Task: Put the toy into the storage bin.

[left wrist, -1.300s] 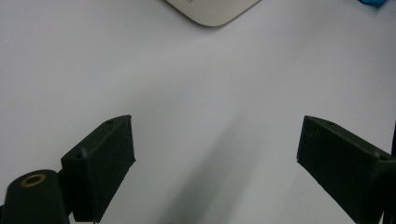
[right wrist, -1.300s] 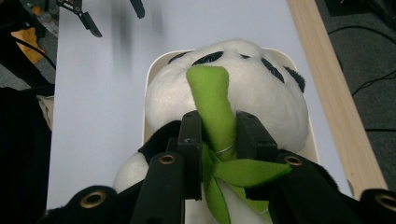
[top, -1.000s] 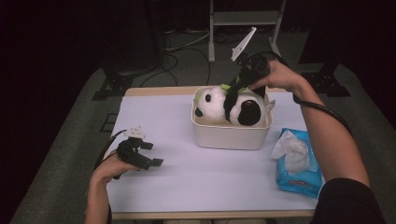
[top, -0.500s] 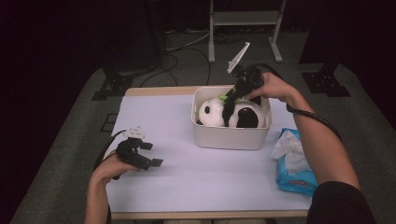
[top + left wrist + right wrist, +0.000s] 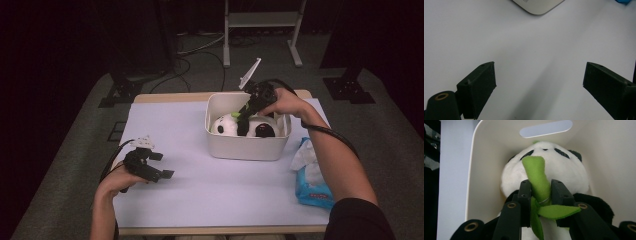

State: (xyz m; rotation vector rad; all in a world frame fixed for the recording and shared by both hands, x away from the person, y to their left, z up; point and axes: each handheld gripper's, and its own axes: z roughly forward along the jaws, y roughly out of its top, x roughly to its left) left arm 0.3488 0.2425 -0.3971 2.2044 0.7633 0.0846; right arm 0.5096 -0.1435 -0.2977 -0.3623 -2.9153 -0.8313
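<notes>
Two grippers on show, and the action is all at the bin. The right gripper reaches down into the white bin, which sits at about one o'clock from the table's middle, and its jaws are clamped narrow on the green bamboo stalk stitched to the plush panda. From the right gripper view the pads squeeze that felt stalk from both sides, leaves splaying out below the grip, the panda's face pointing toward the bin's far wall with its handle slot. The panda lies inside the bin, white head toward nine o'clock, black body toward three, below the rim.

Over at seven o'clock, the left gripper rests low over the white table, well apart from the bin, jaws spread wide with nothing between them; the left gripper view shows bare tabletop and a corner of the bin at twelve o'clock. A blue pack of wipes lies at four o'clock, just beside the bin.
</notes>
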